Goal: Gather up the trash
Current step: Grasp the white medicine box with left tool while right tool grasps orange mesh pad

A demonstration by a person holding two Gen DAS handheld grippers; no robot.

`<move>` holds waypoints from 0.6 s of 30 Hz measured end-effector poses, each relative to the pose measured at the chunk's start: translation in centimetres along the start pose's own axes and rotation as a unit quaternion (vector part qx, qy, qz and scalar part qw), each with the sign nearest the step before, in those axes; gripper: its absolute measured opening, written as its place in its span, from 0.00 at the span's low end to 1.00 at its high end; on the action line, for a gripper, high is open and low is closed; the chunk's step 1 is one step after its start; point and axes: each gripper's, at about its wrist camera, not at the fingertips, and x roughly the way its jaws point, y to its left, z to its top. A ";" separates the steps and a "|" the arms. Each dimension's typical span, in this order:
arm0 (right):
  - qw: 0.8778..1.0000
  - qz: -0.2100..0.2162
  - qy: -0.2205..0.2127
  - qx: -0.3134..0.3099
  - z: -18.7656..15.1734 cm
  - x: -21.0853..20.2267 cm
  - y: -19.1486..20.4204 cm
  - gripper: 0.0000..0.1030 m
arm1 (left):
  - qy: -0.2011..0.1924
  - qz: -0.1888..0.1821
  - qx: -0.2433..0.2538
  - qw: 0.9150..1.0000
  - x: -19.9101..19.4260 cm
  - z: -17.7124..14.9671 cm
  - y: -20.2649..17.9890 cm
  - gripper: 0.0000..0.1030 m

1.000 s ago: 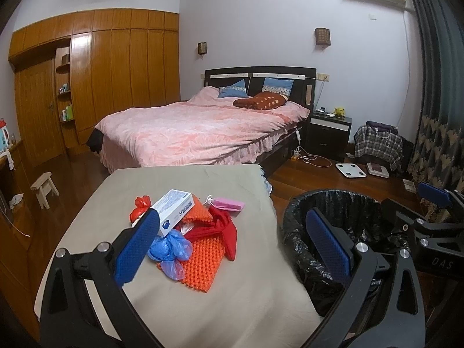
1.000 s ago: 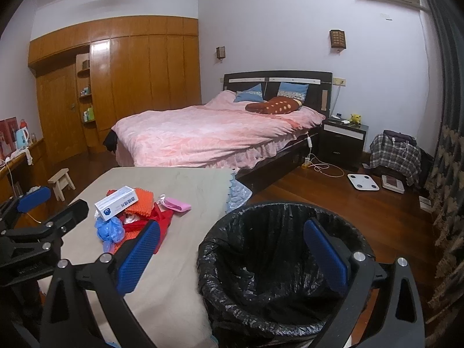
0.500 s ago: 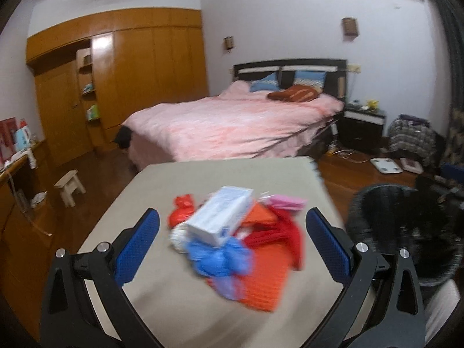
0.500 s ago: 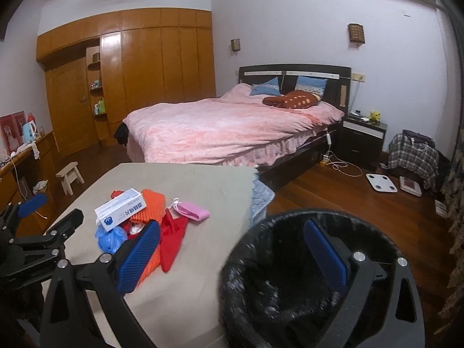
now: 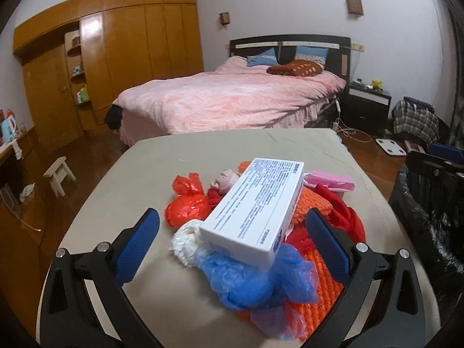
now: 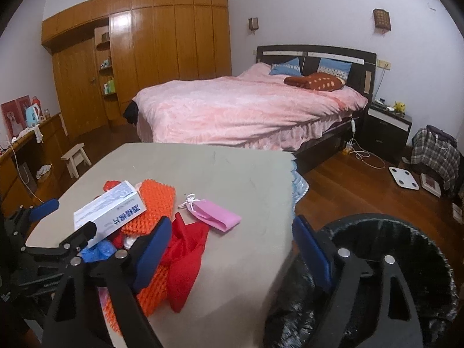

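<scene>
A trash pile lies on the beige table (image 5: 203,150): a white box (image 5: 255,211) on top, a red plastic bag (image 5: 185,206), a blue plastic bag (image 5: 261,284), a white wad (image 5: 185,240), orange mesh (image 6: 156,206), red cloth (image 6: 185,261) and a pink mask (image 6: 214,214). My left gripper (image 5: 232,243) is open, low over the pile, with the box's near end between its fingers but untouched. My right gripper (image 6: 232,249) hangs over the table's right edge, its jaws closing on nothing; its left finger is above the red cloth. A bin with a black liner (image 6: 406,261) stands right of the table.
A pink bed (image 6: 246,110) fills the room behind the table. A small stool (image 6: 75,159) stands on the wood floor at left by a low cabinet. A nightstand (image 6: 388,127), a white scale (image 6: 404,178) and a plaid bag (image 6: 435,150) are at right.
Both grippers have swung left and sunk toward the pile. The box now sits between the left fingers, and the bin has slid to the right in both views. The right jaws have narrowed a little.
</scene>
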 end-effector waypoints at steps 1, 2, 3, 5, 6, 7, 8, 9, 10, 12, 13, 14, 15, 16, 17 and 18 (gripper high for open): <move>1.000 -0.001 0.002 -0.001 -0.1 0.3 0.1 0.81 | 0.001 -0.002 0.001 1.000 0.4 0.0 0.0 0.95; 1.000 -0.003 0.004 -0.004 -0.1 0.7 0.1 0.81 | 0.004 -0.004 0.003 1.000 0.9 0.1 0.0 0.95; 1.000 -0.003 0.004 -0.006 -0.1 0.9 0.2 0.81 | 0.005 -0.007 0.003 1.000 1.2 0.1 0.0 0.95; 1.000 -0.004 0.005 -0.011 0.0 1.3 0.4 0.81 | 0.009 -0.011 0.005 1.000 2.2 0.3 0.0 0.95; 1.000 -0.004 0.006 -0.013 0.0 1.4 0.4 0.81 | 0.012 -0.014 0.005 1.000 2.7 0.3 0.0 0.95; 1.000 -0.004 0.006 -0.014 0.1 1.7 0.5 0.81 | 0.015 -0.017 0.005 1.000 3.1 0.3 0.0 0.95; 1.000 -0.003 0.007 -0.014 0.2 1.9 0.6 0.81 | 0.018 -0.019 0.004 1.000 3.4 0.2 0.0 0.95; 1.000 -0.002 0.007 -0.013 0.2 2.2 0.6 0.81 | 0.025 -0.025 0.004 0.999 4.0 0.1 0.0 0.95; 1.000 -0.002 0.008 -0.012 0.3 2.3 0.7 0.81 | 0.028 -0.028 0.003 0.999 4.2 0.1 -0.1 0.95; 1.000 0.000 0.008 -0.012 0.3 2.6 0.8 0.81 | 0.032 -0.034 0.002 0.999 4.6 0.0 -0.2 0.89; 1.000 0.000 0.008 -0.012 0.3 2.8 0.9 0.81 | 0.033 -0.038 0.002 0.999 4.7 -0.1 -0.3 0.84; 1.000 0.000 0.009 -0.013 0.3 3.0 0.9 0.81 | 0.035 -0.048 0.000 0.998 4.8 -0.1 -0.3 0.69; 1.000 0.001 0.011 -0.013 0.3 3.2 0.9 0.81 | 0.037 -0.058 -0.003 0.998 4.8 -0.1 -0.3 0.65; 1.000 0.002 0.013 -0.013 0.3 3.4 1.0 0.81 | 0.037 -0.064 -0.007 0.997 4.9 -0.2 -0.2 0.64; 1.000 0.002 0.014 -0.012 0.3 3.5 1.0 0.81 | 0.036 -0.068 -0.011 0.997 4.8 -0.2 -0.2 0.61; 1.000 0.003 0.015 -0.012 0.2 3.5 1.2 0.81 | 0.033 -0.072 -0.014 0.997 4.7 -0.2 -0.2 0.55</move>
